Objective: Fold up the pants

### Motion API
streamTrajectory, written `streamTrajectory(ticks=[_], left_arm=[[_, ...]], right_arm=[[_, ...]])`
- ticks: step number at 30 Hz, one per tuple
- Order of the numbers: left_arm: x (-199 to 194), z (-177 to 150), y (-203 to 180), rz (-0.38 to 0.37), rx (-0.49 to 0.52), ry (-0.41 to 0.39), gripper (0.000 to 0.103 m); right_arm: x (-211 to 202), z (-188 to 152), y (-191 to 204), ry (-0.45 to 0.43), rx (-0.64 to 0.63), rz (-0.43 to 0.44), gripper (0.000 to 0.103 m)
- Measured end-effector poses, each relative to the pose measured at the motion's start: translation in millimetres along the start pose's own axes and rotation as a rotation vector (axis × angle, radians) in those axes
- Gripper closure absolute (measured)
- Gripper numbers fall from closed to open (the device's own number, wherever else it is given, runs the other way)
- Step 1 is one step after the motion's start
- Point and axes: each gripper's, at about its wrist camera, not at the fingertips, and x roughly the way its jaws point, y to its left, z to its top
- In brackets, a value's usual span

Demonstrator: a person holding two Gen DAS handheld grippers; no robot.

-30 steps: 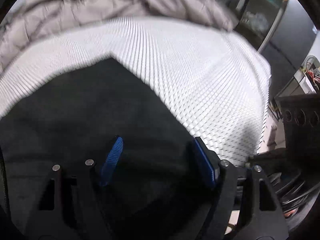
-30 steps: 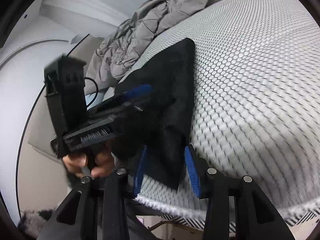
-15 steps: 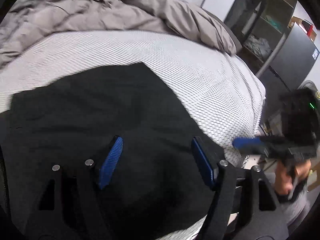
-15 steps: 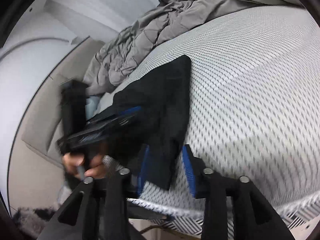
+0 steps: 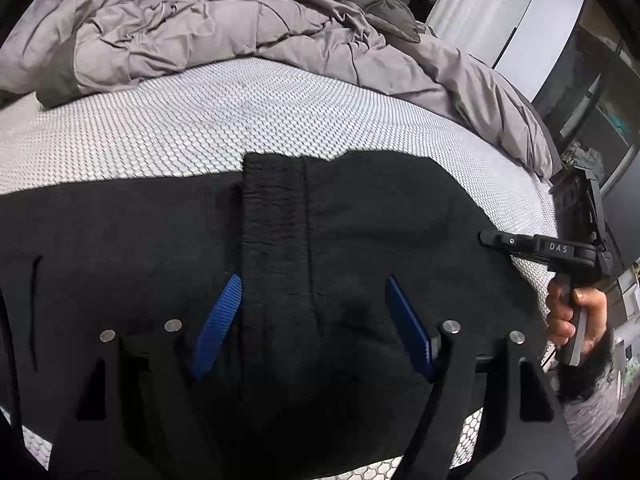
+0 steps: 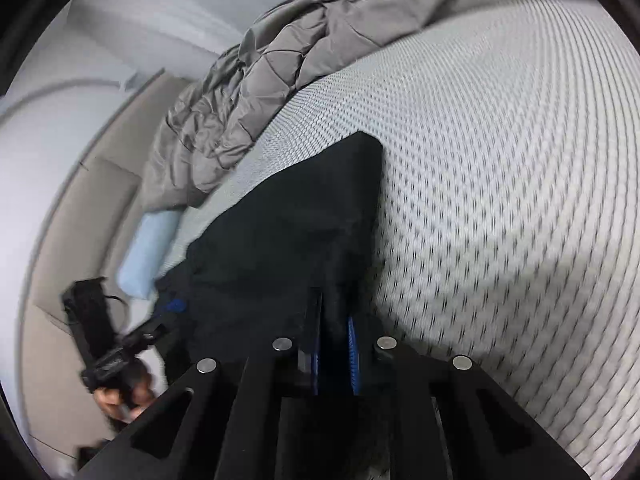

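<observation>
Black pants (image 5: 280, 240) lie spread across the near part of a white honeycomb-patterned mattress (image 5: 180, 128), with a ribbed waistband strip running up the middle. My left gripper (image 5: 312, 320) is open, its blue pads wide apart just above the cloth. My right gripper (image 6: 334, 344) is shut on the near edge of the pants (image 6: 288, 232), blue pads pinched on the black cloth. In the left wrist view the right gripper (image 5: 486, 237) touches the pants' right edge. In the right wrist view the left gripper (image 6: 172, 306) shows at lower left.
A crumpled grey duvet (image 5: 200, 28) is heaped along the far side of the mattress. A light blue pillow (image 6: 146, 256) lies by a beige headboard (image 6: 68, 232). Dark shelving (image 5: 592, 92) stands to the right of the bed.
My right gripper has closed onto the pants' edge. My left gripper has drawn back and up, so more of the pants and the duvet shows; it stayed open.
</observation>
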Motion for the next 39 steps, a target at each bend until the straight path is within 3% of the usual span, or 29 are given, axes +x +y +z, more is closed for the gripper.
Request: streamTrajectory(ticks=[4,6,7,8,11,13,15,18,21,23,26,28,32,33,35,39], left_arm=[[-27.7,-5.2,-21.2,-0.037,0.087,-0.078,0.031],[-29.5,-12.2,-44.4,-0.086,0.164,-0.084,0.028],[-22.7,-17.6,-57.2,-0.134,0.211,-0.059,0.027],[-16.9,-23.1,-67.8,-0.169,0.244,-0.027,0.027],[13.3,-39.7,-88.2,-0.178,0.342,0.087,0.027],[26.7,-49.6,-86.4,-0.151,0.397,0.126,0.029],[25.0,-55.5,-79.0,-0.178,0.41,0.133,0.029],[13.6,-65.6,-69.7,-0.197,0.433,0.121,0.029],[5.0,-76.0,-70.4,-0.144,0.484,0.113,0.029],[-4.1,-74.9,-70.8,-0.135,0.485,0.11,0.029],[-29.6,-63.5,-70.1,-0.194,0.433,0.029,0.028],[-23.1,-51.5,-68.4,-0.16,0.375,-0.002,0.024],[17.1,-48.0,-53.6,-0.096,0.333,0.089,0.025],[20.7,-49.3,-48.1,-0.098,0.34,0.094,0.031],[12.2,-54.5,-40.2,-0.122,0.36,0.087,0.033],[-3.9,-58.9,-29.3,-0.063,0.341,0.087,0.032]], right_arm=[[-26.3,-5.2,19.0,-0.08,-0.091,-0.151,0.087],[-47.4,-20.9,39.1,-0.144,-0.182,-0.155,0.075],[-52.9,-30.8,49.0,-0.154,-0.223,-0.145,0.06],[-50.6,-40.0,61.5,-0.149,-0.264,-0.137,0.056],[-25.3,-65.9,91.2,-0.091,-0.375,-0.127,0.056],[0.0,-82.0,98.3,-0.027,-0.451,-0.163,0.056],[22.2,-91.7,95.7,0.02,-0.476,-0.214,0.056],[10.2,-101.3,87.9,-0.02,-0.552,-0.281,0.057],[-5.3,-99.7,62.3,-0.051,-0.493,-0.335,0.056],[-11.7,-93.8,53.3,-0.061,-0.442,-0.316,0.055],[-22.7,-87.8,71.0,-0.126,-0.462,-0.285,0.055],[-20.2,-82.6,90.7,-0.161,-0.489,-0.242,0.054],[26.7,-69.2,103.9,-0.061,-0.499,-0.22,0.054],[43.2,-67.9,102.1,-0.02,-0.517,-0.249,0.054],[53.2,-75.3,100.4,-0.01,-0.579,-0.298,0.054],[20.3,-80.9,72.1,-0.063,-0.533,-0.358,0.054]])
